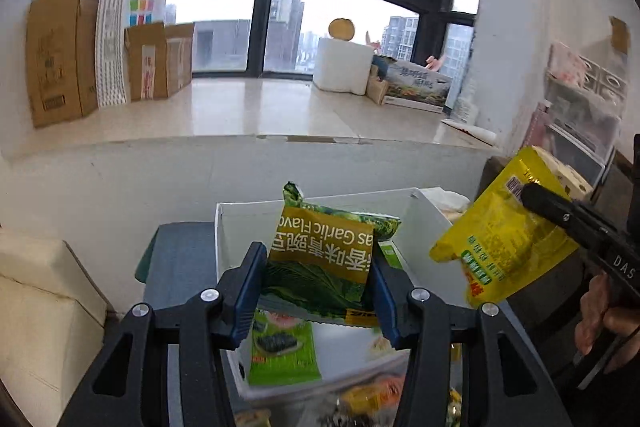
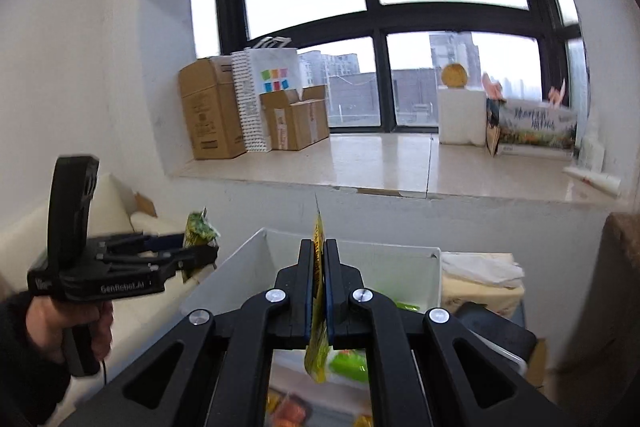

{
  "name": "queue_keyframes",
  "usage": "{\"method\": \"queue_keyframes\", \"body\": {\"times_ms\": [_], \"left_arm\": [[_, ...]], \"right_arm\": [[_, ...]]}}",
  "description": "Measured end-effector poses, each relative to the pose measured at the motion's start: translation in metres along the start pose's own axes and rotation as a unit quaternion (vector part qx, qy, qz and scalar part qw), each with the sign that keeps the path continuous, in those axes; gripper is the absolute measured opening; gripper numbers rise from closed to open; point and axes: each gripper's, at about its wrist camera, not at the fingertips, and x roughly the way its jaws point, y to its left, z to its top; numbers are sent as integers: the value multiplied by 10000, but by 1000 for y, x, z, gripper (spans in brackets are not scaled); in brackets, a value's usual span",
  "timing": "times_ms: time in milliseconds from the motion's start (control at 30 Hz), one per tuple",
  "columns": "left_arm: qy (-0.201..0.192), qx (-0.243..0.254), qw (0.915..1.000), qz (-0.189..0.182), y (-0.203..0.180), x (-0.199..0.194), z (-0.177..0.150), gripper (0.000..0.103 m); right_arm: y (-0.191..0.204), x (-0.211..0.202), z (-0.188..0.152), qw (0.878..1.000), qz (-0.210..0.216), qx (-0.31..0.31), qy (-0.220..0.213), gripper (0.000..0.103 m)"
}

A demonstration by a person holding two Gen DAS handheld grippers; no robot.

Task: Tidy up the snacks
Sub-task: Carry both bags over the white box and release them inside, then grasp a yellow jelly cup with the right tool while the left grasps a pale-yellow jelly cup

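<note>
the left gripper (image 1: 320,267) is clamped on a green-and-gold pea snack bag (image 1: 324,259), its blue pads (image 1: 250,291) pressing the bag's two side edges, label upside down to the camera. the bag hangs above the open white bin (image 1: 424,223), which already has a green seaweed packet (image 1: 280,351) lying on its floor. the right gripper (image 2: 319,291) is pinched tight on a yellow snack bag (image 2: 318,343), seen edge-on between the closed pads (image 2: 306,287) in its own view; from the left view that bag (image 1: 500,247) hangs just off the bin's right wall, not yet over the opening.

to do this step well, i'd judge each bag should be lowered past the rim before release, one at a time (two pouches dropped together could land crossed or catch on the wall). the pea bag looks ready to go first; letting it down flat beside the seaweed packet would keep the bin tidy.

more snacks (image 2: 288,403) in front of the bin are blurred and cut off by the gripper frames, so their kind and number can't be told. the bin's far left interior is hidden behind the pea bag, and the yellow bag's front print isn't readable.
</note>
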Motion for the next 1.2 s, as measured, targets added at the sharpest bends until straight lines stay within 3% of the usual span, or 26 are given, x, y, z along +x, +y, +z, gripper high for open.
{"method": "queue_keyframes", "body": {"times_ms": [100, 133, 167, 200, 233, 267, 333, 433, 633, 833, 1000, 1200], "left_arm": [[258, 28, 9996, 103, 5, 29, -2, 56], [408, -1, 9991, 124, 7, 38, -4, 71], [556, -30, 9983, 159, 8, 46, -7, 96], [524, -33, 9984, 192, 8, 48, -11, 103], [412, -5, 9989, 218, 8, 46, -14, 103], [393, 12, 9989, 236, 9, 45, -17, 103], [435, -2, 9988, 201, 9, 43, -22, 103], [449, 7, 9986, 266, 11, 38, -29, 103], [407, -9, 9988, 268, 13, 12, -46, 103], [275, -37, 9996, 7, 0, -29, -74, 103], [231, -9, 9997, 8, -11, -59, -108, 103], [386, -188, 9991, -1, -13, -82, -154, 103]], "right_arm": [[-8, 26, 2, 9998, -107, 27, 155, 4], [-9, 36, 1, 9995, -129, -8, 283, 6], [-9, 44, -1, 9989, -191, -51, 415, 18], [-10, 51, -2, 9979, -312, -96, 568, 36], [-11, 57, -5, 9959, -477, -128, 757, 83], [-13, 57, -8, 9957, -526, -121, 756, 103], [-15, 47, -12, 9980, -407, -95, 469, 103], [-17, 40, -16, 9969, -591, -127, 512, 103], [-14, 11, -27, 9977, -461, 39, 503, 103], [-3, -33, -49, 9983, -357, 186, 430, 103], [2, -57, -91, 9955, -595, 183, 714, 103], [-10, -51, -142, 9896, -731, 535, 1115, 103]]}}
